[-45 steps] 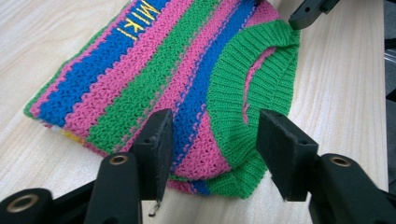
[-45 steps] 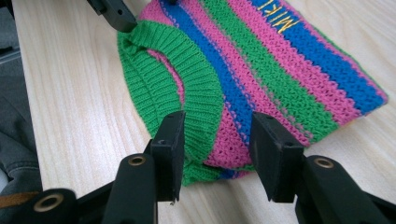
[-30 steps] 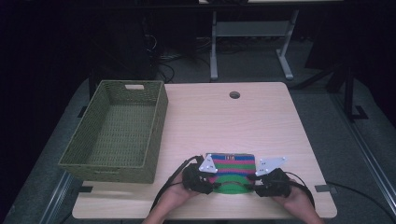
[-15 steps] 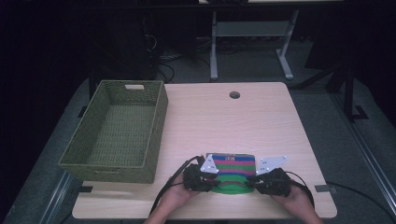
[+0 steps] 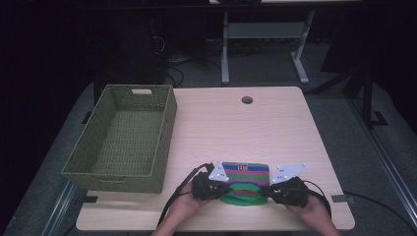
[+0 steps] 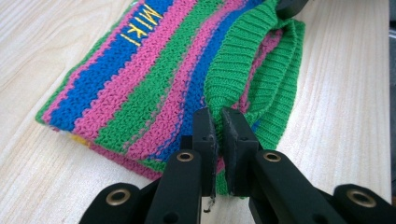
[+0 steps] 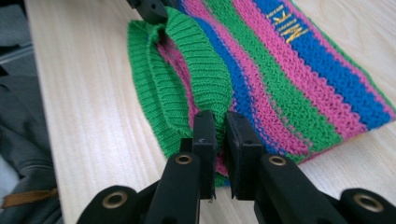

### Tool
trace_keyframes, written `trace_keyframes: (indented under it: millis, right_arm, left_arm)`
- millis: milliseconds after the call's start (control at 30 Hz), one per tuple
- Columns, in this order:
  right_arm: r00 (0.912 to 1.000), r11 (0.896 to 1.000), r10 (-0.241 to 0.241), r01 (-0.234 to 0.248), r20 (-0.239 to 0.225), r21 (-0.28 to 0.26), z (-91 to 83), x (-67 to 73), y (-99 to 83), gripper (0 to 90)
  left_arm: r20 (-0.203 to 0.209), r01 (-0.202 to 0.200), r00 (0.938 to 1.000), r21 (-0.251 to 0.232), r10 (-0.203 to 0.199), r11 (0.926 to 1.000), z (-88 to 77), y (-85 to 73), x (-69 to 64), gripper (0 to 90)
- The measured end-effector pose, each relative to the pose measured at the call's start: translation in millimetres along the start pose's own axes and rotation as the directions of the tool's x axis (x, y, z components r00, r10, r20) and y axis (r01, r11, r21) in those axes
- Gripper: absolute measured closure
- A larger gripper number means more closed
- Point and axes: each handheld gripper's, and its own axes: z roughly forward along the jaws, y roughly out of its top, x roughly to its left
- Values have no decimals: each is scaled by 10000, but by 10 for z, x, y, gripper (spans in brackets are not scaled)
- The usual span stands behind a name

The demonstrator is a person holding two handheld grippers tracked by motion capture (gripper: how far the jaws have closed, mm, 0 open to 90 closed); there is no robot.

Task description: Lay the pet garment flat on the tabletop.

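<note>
A folded knitted garment [image 5: 244, 178] with green, pink and blue stripes and yellow lettering lies near the table's front edge. My left gripper [image 5: 220, 187] pinches its left near corner; in the left gripper view the left gripper [image 6: 218, 122] is shut on the green ribbed hem [image 6: 233, 70]. My right gripper [image 5: 268, 191] holds the right near corner, and the right gripper view shows the right gripper [image 7: 219, 126] shut on the same ribbed hem [image 7: 198, 70]. The garment [image 7: 299, 79] rests flat on the wood apart from the lifted hem.
A large green woven basket [image 5: 78, 162] stands empty on the table's left side. A round cable hole [image 5: 247, 100] sits near the table's far edge. Bare light wood [image 5: 236, 132] stretches between the basket and the right edge.
Both grippers have stayed at the garment's near corners; the hem between them looks slightly more bunched up.
</note>
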Motion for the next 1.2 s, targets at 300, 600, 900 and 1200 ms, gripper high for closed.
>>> trace_keyframes:
  millis: [300,600,900,1200]
  right_arm:
    - [9995,9992,-8,-5,-321,-392,-59,12,3,824]
    - [9991,9983,-55,30,-424,-582,-102,25,7,824]
    - [9990,9966,-105,69,-436,-820,-188,61,34,825]
    - [9990,9940,-82,32,-450,-1094,-286,81,64,827]
  left_arm:
    - [182,89,9998,-246,-84,9997,-96,-8,19,841]
    - [385,286,9989,-543,-266,9981,-156,19,-20,841]
    - [278,306,9992,-704,-287,9970,-214,63,-56,845]
    - [256,323,9992,-824,-302,9961,-293,109,-85,848]
